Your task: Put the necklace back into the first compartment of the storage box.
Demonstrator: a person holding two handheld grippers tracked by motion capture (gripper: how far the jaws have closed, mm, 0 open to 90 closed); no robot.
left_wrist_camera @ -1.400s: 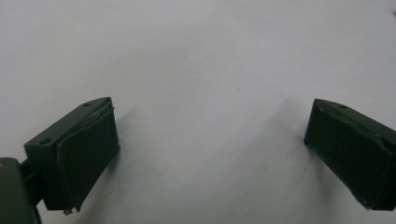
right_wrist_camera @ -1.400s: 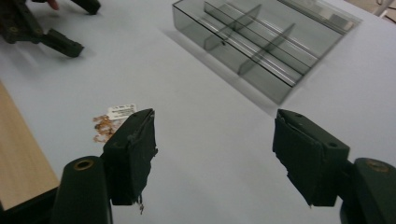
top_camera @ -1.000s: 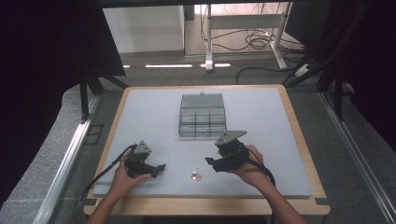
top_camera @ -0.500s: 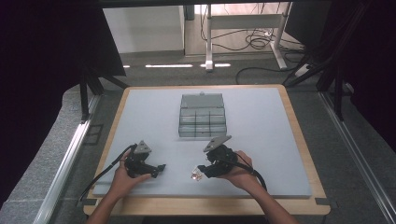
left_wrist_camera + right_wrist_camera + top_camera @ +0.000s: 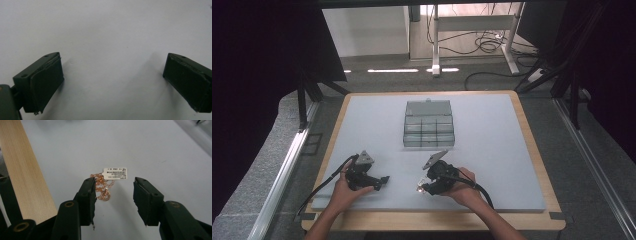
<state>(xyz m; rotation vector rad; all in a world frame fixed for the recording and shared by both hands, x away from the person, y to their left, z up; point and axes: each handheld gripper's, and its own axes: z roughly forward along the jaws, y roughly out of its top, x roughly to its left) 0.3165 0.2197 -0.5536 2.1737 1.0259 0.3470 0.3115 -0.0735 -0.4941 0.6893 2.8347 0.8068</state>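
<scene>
a thin rose-gold chain (image 5: 101,186) lies bunched in a loose heap on the pale grey table surface, between the jaws of the right gripper (image 5: 115,202) and close against the left-hand one. a small ring pendant (image 5: 106,195) rests flat at the nearer end of the heap. a white printed tag (image 5: 115,173), lying flat and face up, sits at the far end, just beyond the jaw tips. in the high view the chain (image 5: 419,189) glints at the gripper's tip.

Pretty even overhead light on the pale mat (image 5: 492,150), while both sides of the high view drop into near-black and a bright glare streak sits on the floor at upper centre. The left gripper view is soft and a bit dim, with faint shadows beside the jaws. The right gripper view is sharper mid-frame, blurring toward the top corners.
</scene>
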